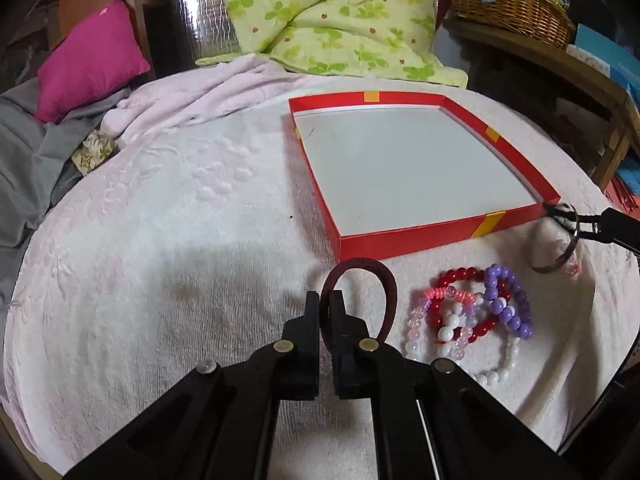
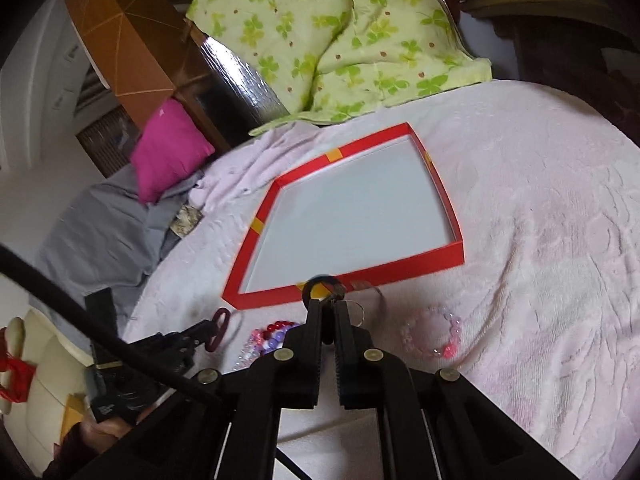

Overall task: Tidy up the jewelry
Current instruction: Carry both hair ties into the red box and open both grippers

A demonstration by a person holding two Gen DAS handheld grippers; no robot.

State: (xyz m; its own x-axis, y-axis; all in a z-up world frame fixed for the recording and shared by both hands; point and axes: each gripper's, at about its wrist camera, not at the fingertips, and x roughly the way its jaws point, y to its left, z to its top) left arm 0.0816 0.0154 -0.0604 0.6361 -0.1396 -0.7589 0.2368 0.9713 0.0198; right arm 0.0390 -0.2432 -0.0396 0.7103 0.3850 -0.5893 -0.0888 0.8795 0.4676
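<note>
A shallow red box with a white floor lies on the pale pink blanket; it also shows in the right wrist view. My left gripper is shut on a dark maroon hair tie, just before the box's near wall. A heap of red, purple and white bead bracelets lies to its right. My right gripper is shut on a small dark ring with a thin metal bangle hanging from it, at the box's near edge. A clear pink bead bracelet lies to its right.
A green clover quilt and a magenta cushion lie behind the box. Grey cloth lies at the left. A wicker basket stands on a wooden shelf at the back right.
</note>
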